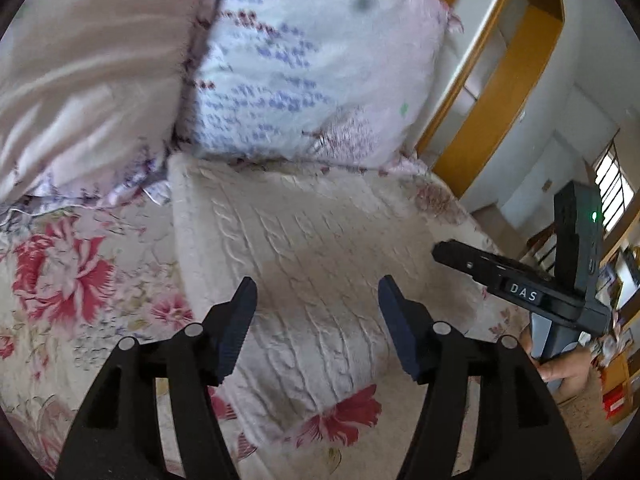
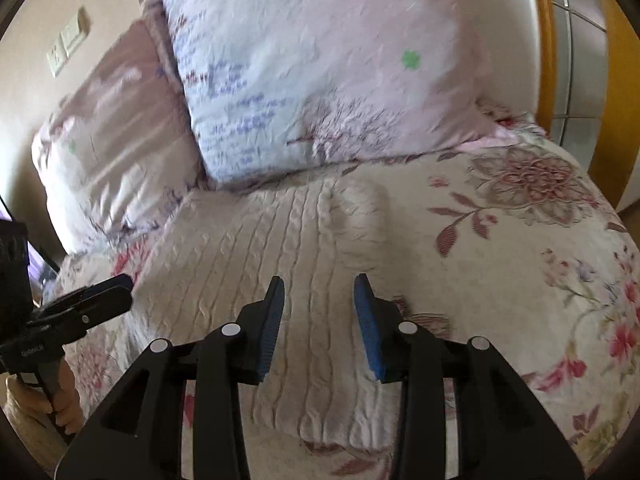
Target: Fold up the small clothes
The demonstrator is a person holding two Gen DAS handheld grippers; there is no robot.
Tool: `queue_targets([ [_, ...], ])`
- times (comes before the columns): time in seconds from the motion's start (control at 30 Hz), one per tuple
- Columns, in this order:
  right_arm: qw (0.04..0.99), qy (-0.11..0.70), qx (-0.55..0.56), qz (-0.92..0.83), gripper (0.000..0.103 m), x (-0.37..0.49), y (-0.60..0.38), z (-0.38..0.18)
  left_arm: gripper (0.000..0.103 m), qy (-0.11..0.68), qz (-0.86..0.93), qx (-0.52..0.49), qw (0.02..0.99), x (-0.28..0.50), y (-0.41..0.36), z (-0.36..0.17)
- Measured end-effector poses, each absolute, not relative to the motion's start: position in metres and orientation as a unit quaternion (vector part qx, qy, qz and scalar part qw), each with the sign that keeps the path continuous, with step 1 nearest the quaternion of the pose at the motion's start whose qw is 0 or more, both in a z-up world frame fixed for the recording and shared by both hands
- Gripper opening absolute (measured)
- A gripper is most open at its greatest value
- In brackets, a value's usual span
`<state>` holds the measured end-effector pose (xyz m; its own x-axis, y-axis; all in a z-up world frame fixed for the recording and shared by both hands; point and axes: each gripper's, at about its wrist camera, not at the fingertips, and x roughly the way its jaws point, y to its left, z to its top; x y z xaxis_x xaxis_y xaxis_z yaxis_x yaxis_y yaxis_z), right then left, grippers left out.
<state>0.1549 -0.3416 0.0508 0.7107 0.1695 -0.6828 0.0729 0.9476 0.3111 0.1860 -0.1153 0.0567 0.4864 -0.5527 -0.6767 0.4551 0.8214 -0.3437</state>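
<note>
A cream cable-knit garment (image 1: 312,248) lies folded in a rough rectangle on the floral bedspread (image 1: 72,280). It also shows in the right wrist view (image 2: 280,248), with a rounded fold bump at its far right. My left gripper (image 1: 318,288) hovers over the garment's near half, open and empty. My right gripper (image 2: 320,286) hovers over the garment's near edge, open and empty. The right gripper also shows in the left wrist view (image 1: 444,250) off the garment's right edge. The left gripper shows in the right wrist view (image 2: 120,284) at the garment's left edge.
Two pillows lean at the head of the bed: a pale one with blue print (image 1: 312,60) and a pinkish one (image 1: 80,80). They also show in the right wrist view (image 2: 320,64). A yellow wooden frame (image 1: 500,92) stands to the right of the bed.
</note>
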Motion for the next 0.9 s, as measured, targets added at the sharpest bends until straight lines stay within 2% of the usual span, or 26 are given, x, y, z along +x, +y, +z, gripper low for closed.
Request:
queue_targets([
  [0.17,0.895,0.411,0.171,0.015,0.038,0.169,-0.354,0.022,0.064,0.415,-0.289,-0.034,0.862,0.188,-0.126,0.047],
  [0.33,0.895,0.413,0.171,0.010,0.038,0.171,-0.353,0.021,0.067,0.417,-0.283,-0.020,0.863,0.193,-0.134,0.039],
  [0.47,0.902,0.399,0.167,0.010,0.038,0.157,-0.352,0.033,0.067,0.407,-0.275,-0.027,0.871,0.183,-0.126,0.051],
  [0.63,0.914,0.372,0.157,0.036,0.038,0.127,-0.343,0.047,0.076,0.374,-0.200,0.022,0.906,0.172,-0.115,0.062],
  [0.77,0.910,0.392,0.130,0.029,0.038,0.122,-0.336,0.038,0.076,0.414,-0.172,0.036,0.893,0.183,-0.116,0.046],
  [0.9,0.906,0.409,0.102,0.018,0.039,0.125,-0.330,0.025,0.078,0.416,-0.167,0.047,0.893,0.182,-0.120,0.041],
])
